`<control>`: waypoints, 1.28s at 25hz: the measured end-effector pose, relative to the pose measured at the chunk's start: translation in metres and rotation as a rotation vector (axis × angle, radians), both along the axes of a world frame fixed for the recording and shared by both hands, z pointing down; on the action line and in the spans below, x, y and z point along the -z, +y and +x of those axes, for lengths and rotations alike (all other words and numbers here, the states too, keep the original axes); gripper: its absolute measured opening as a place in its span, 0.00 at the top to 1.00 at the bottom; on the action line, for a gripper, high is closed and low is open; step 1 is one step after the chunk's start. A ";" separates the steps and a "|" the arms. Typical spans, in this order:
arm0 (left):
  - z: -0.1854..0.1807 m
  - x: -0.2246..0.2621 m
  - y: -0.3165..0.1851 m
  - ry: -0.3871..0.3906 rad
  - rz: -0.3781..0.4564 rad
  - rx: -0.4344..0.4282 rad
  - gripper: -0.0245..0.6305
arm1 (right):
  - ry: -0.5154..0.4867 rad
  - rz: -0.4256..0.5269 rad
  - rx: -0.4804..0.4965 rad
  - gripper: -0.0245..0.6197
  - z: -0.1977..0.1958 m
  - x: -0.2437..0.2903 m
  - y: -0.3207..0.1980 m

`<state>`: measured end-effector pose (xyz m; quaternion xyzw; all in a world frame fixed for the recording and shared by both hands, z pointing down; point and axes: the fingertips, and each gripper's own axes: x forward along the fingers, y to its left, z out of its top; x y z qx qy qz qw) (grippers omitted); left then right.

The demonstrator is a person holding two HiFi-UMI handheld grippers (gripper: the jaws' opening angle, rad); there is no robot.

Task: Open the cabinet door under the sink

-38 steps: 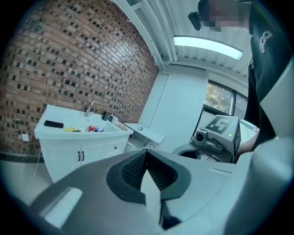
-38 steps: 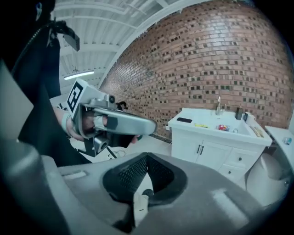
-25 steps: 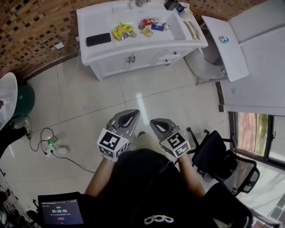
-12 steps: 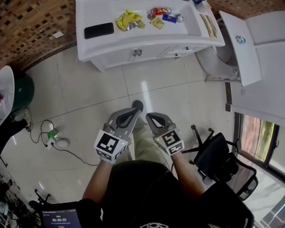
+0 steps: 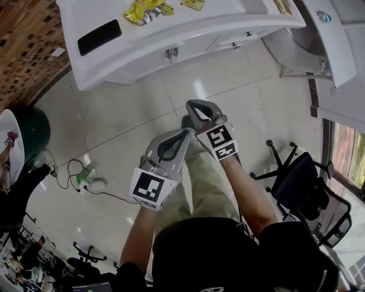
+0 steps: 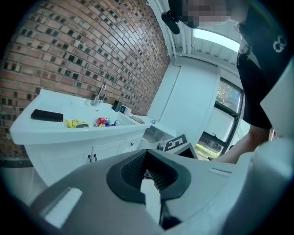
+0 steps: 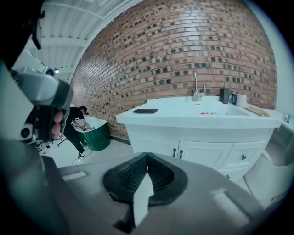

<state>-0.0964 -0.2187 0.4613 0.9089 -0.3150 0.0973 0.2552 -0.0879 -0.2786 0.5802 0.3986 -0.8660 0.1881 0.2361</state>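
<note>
Looking steeply down, the head view ran as follows, left to right. At 9 o'clock stood a green tub [image 5: 29,128], and a cable [image 5: 71,171] lay looped on the tiled floor [image 5: 114,108] at 8 o'clock. The white vanity [image 5: 199,31] filled the top edge from 11 to 1 o'clock, carrying a black phone [image 5: 100,37] and yellow packets [image 5: 145,10]. The cabinet door [image 5: 185,50] under the sink was at 12 o'clock, closed, beside the paired handles [image 5: 169,54]. The left gripper [image 5: 188,132] hung at frame centre above the person's leg [image 5: 208,182], aimed toward 1 o'clock. The right gripper [image 5: 191,104] was just beyond it, at its 12 o'clock. Both were well apart from the door. An office chair [image 5: 302,188] occupied 4 o'clock.

In the left gripper view, the vanity lay at 9 o'clock with the closed door at 8 o'clock. That gripper's ribbed pads [image 6: 132,170] met tip to tip, clenched on nothing. In the right gripper view, the tub was at 9 o'clock, and the vanity spanned 1 to 3 o'clock against a brick wall [image 7: 183,50]. The door sat closed at 4 o'clock. The right gripper's pads [image 7: 130,174] were likewise pressed together, with nothing between them.
</note>
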 end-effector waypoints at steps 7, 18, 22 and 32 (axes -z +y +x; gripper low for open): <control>-0.005 -0.042 -0.030 -0.009 -0.051 0.058 0.94 | 0.059 0.074 -0.092 0.90 0.020 -0.056 -0.066; -0.012 -0.091 -0.050 -0.019 -0.119 0.110 0.94 | 0.075 -0.006 -0.219 0.78 0.026 -0.172 -0.155; -0.014 -0.099 -0.056 -0.022 -0.142 0.124 0.94 | 0.057 -0.036 -0.270 0.85 0.027 -0.199 -0.178; -0.009 -0.098 -0.076 -0.008 -0.137 0.139 0.94 | 0.094 -0.071 -0.223 0.85 0.011 -0.238 -0.213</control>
